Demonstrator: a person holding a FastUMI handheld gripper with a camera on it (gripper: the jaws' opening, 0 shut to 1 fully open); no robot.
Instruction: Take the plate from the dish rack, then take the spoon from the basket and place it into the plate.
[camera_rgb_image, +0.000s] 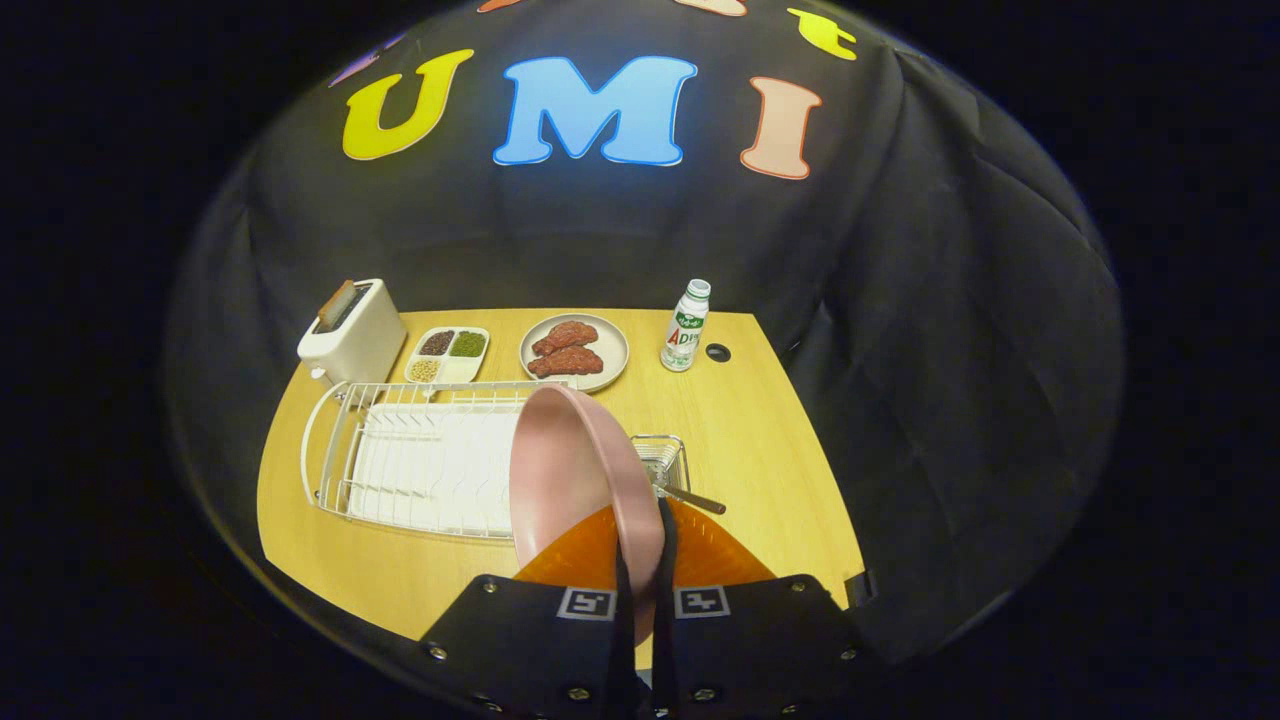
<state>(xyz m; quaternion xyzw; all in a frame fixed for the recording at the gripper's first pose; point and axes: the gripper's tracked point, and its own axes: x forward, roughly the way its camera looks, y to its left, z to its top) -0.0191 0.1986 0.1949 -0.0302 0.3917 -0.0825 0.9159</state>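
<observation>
My gripper (643, 535) is shut on the rim of a pink plate (570, 470), which stands on edge between the fingers, lifted above the table. Behind the plate lies the white wire dish rack (420, 455), with no dishes showing in it. Attached at the rack's right end is a small wire basket (662, 458), and a spoon handle (692, 497) sticks out of it toward the right. The plate hides the rack's right part and part of the basket.
A wooden table (760, 450) holds a white toaster (352, 332), a divided tray of grains (447, 354), a grey plate with meat (574, 351) and a small bottle (685, 326) at the back. An orange mat (700, 555) lies just ahead of the fingers.
</observation>
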